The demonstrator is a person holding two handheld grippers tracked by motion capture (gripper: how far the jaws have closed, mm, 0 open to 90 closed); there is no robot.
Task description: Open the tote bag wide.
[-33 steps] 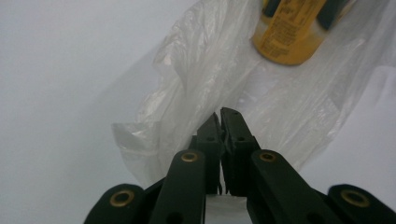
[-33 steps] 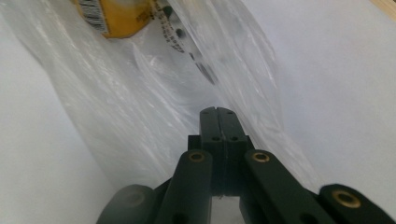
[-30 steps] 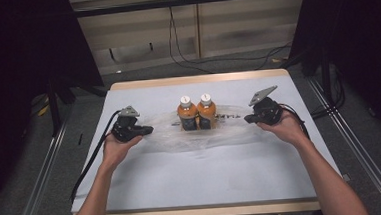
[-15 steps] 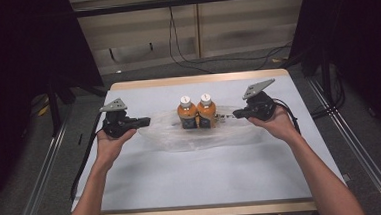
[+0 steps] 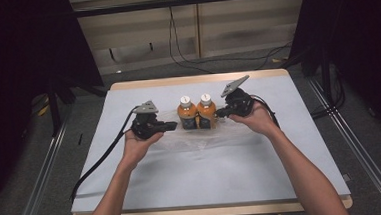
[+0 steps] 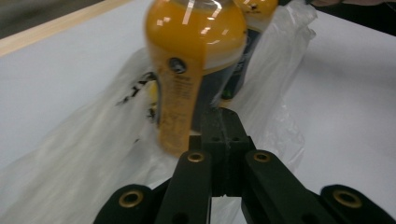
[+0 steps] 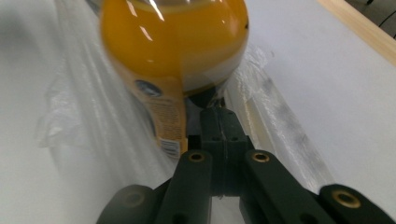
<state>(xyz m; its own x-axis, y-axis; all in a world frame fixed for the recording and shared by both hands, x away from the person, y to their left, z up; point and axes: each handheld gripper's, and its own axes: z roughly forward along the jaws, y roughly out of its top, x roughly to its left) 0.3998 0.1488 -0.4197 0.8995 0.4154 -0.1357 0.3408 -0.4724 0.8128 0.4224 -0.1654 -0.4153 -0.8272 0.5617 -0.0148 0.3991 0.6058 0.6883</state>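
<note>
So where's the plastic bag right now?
In the high view the plastic bag lies mid-table under the two orange bottles, between the left gripper and right gripper.

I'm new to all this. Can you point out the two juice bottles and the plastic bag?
left bottle (image 5: pixel 186 115), high view, on its orange body.
right bottle (image 5: pixel 207 112), high view, on its orange body.
plastic bag (image 5: pixel 200 139), high view, on the clear film lying on the table.

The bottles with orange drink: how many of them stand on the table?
2. Both stand upright, side by side on the clear plastic bag at mid-table: the left bottle near the left gripper, the right bottle near the right gripper. None looks hidden.
</note>
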